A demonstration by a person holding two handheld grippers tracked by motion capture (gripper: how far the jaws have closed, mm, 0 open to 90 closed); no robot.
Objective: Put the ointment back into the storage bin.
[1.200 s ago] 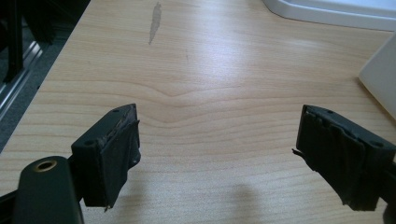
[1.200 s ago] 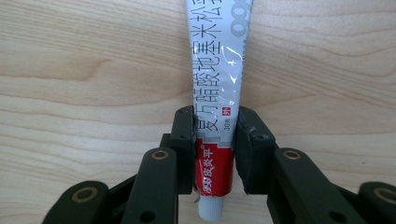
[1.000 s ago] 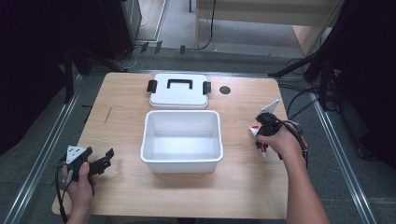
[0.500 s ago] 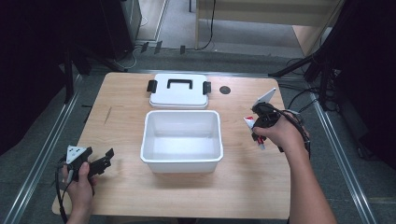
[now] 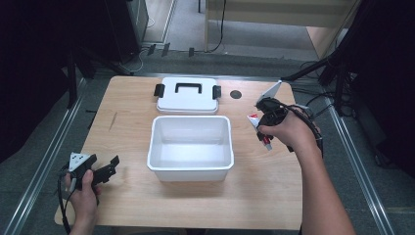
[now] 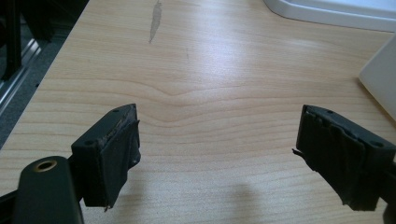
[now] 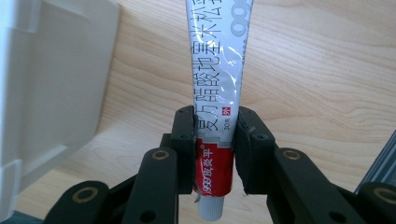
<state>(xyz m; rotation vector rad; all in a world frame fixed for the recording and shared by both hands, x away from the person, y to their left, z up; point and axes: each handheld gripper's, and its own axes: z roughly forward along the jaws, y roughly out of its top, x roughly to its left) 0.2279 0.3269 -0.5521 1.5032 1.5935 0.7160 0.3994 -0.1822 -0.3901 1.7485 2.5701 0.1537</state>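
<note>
My right gripper is shut on a white and red ointment tube near its cap end, held above the table just right of the open white bin. In the high view the tube pokes out of the gripper. The bin's wall fills the left of the right gripper view. The bin's white lid with black handle and clips lies behind the bin. My left gripper rests open at the table's front left, with bare wood between its jaws.
The wooden table has a dark scratch left of the bin and a round black hole at the back right. Metal rails run along both table sides. Cables trail off the right edge.
My right gripper has risen with the tube and moved left towards the bin. My left gripper has stayed where it was.
</note>
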